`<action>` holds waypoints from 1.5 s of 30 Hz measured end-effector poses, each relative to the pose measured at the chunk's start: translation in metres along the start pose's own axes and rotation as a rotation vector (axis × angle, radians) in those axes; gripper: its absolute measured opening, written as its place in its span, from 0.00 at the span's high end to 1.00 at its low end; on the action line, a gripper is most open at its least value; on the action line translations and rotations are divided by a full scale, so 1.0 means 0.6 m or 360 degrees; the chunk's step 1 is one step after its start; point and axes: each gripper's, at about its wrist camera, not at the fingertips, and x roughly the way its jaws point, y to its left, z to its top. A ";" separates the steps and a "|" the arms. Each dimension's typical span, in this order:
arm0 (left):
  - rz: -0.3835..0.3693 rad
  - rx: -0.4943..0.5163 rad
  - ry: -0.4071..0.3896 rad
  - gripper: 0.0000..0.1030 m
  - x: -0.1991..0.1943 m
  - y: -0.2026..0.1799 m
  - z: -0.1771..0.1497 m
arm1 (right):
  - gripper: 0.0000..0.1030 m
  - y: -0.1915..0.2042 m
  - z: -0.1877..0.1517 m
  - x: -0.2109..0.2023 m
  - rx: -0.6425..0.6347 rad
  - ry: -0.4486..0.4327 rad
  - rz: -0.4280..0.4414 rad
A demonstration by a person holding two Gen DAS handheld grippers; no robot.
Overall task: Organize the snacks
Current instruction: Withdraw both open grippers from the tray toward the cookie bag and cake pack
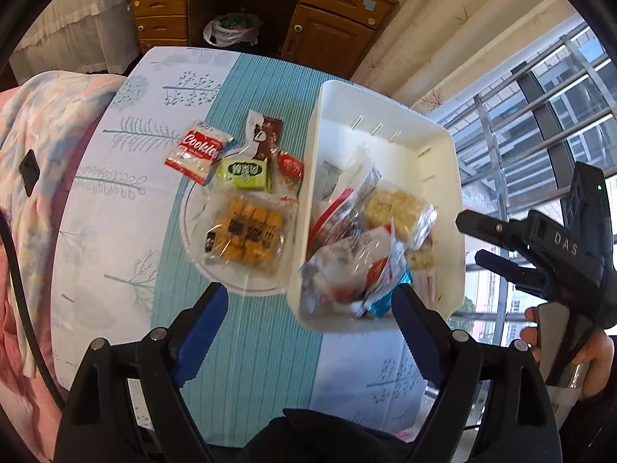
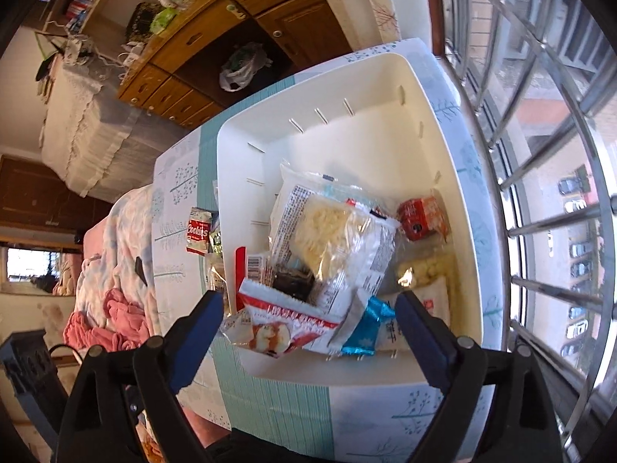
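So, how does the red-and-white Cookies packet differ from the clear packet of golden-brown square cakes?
The red-and-white Cookies packet is opaque and printed, while the clear packet of golden-brown square cakes shows its contents. The Cookies packet is smaller; the cake packet is wider. The Cookies packet lies at the far edge of the glass plate, the cake packet in its middle. Both lie flat outside the white plastic bin.
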 end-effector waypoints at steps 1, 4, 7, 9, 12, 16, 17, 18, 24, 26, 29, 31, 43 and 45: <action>-0.0011 0.0013 0.0011 0.17 -0.004 0.008 -0.005 | 0.08 0.002 -0.005 0.000 0.0011 -0.0005 -0.0010; -0.0033 0.0057 0.0034 0.17 -0.015 0.029 -0.012 | 0.07 0.012 -0.028 -0.001 0.0063 -0.0028 -0.0051; -0.0061 0.0113 0.0048 0.17 -0.030 0.054 -0.015 | 0.07 0.024 -0.053 -0.002 0.0132 -0.0055 -0.0083; -0.0079 0.0156 0.0047 0.17 -0.041 0.069 -0.016 | 0.07 0.034 -0.074 -0.003 0.0179 -0.0081 -0.0103; -0.0098 0.0246 0.0045 0.17 -0.061 0.100 -0.016 | 0.07 0.052 -0.103 -0.004 0.0242 -0.0121 -0.0135; -0.0118 0.0334 0.0048 0.17 -0.081 0.144 -0.015 | 0.07 0.073 -0.138 0.000 0.0333 -0.0162 -0.0159; -0.0123 0.0352 0.0052 0.17 -0.084 0.153 -0.015 | 0.07 0.082 -0.151 0.004 0.0357 -0.0173 -0.0169; -0.0132 0.0381 0.0060 0.17 -0.089 0.169 -0.017 | 0.07 0.089 -0.158 0.008 0.0372 -0.0178 -0.0176; -0.0140 0.0505 0.0106 0.17 -0.101 0.245 -0.021 | 0.07 0.144 -0.227 0.044 0.0497 -0.0209 -0.0196; -0.0133 0.0544 0.0119 0.17 -0.103 0.269 -0.020 | 0.07 0.163 -0.249 0.057 0.0521 -0.0209 -0.0193; -0.0113 0.0573 0.0139 0.17 -0.105 0.305 -0.015 | 0.07 0.193 -0.278 0.081 0.0547 -0.0203 -0.0181; -0.0112 0.0559 0.0160 0.17 -0.105 0.323 -0.009 | 0.07 0.211 -0.294 0.096 0.0558 -0.0178 -0.0174; -0.0054 0.0476 0.0236 0.16 -0.056 0.367 0.046 | 0.07 0.284 -0.318 0.157 0.0501 -0.0182 -0.0141; -0.0040 0.0482 0.0258 0.16 -0.043 0.369 0.056 | 0.07 0.288 -0.313 0.166 0.0509 -0.0203 -0.0150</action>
